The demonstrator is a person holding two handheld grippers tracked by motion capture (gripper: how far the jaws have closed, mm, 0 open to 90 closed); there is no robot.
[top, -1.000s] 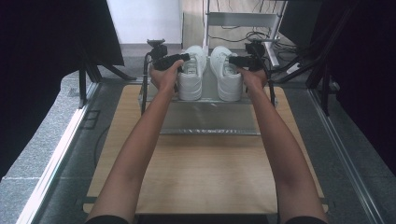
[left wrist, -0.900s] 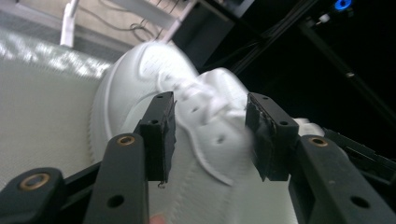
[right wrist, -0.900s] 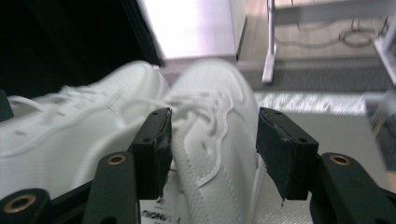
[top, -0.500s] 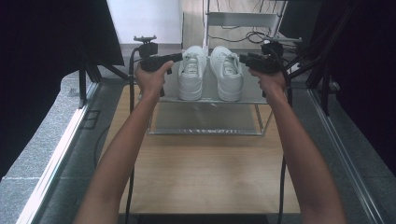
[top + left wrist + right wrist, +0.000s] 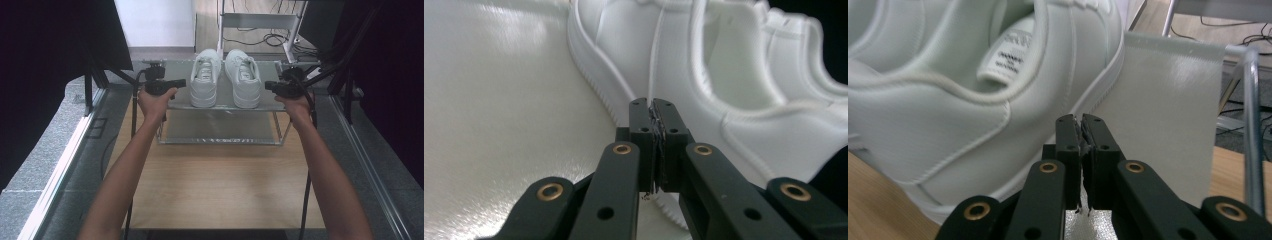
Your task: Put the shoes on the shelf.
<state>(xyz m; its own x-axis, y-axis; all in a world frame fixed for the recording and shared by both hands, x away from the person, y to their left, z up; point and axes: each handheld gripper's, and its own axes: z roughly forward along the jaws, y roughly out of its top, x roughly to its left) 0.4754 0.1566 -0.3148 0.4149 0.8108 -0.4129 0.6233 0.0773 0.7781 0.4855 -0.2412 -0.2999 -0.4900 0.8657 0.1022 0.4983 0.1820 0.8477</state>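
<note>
Two white sneakers stand side by side on the top shelf (image 5: 225, 106) of a low rack, the left sneaker (image 5: 205, 77) and the right sneaker (image 5: 242, 77), heels toward me. My left gripper (image 5: 183, 82) is just left of the left sneaker, level with the shelf. Its jaws are shut on nothing, pointing at that sneaker's side (image 5: 724, 75). My right gripper (image 5: 267, 84) is just right of the right sneaker, also shut and empty. Its fingertips (image 5: 1079, 122) sit close to the sneaker's heel side (image 5: 948, 100), without touching.
The rack has a lower shelf (image 5: 222, 130) and thin metal posts (image 5: 1253, 125), and stands at the far end of a wooden table (image 5: 215, 185). Black frame bars and cables lie on both sides; a white stand (image 5: 260, 22) is behind.
Both grippers have moved outward, away from the sneakers' sides, left one to the left and right one to the right. The sneakers stay on the top shelf.
</note>
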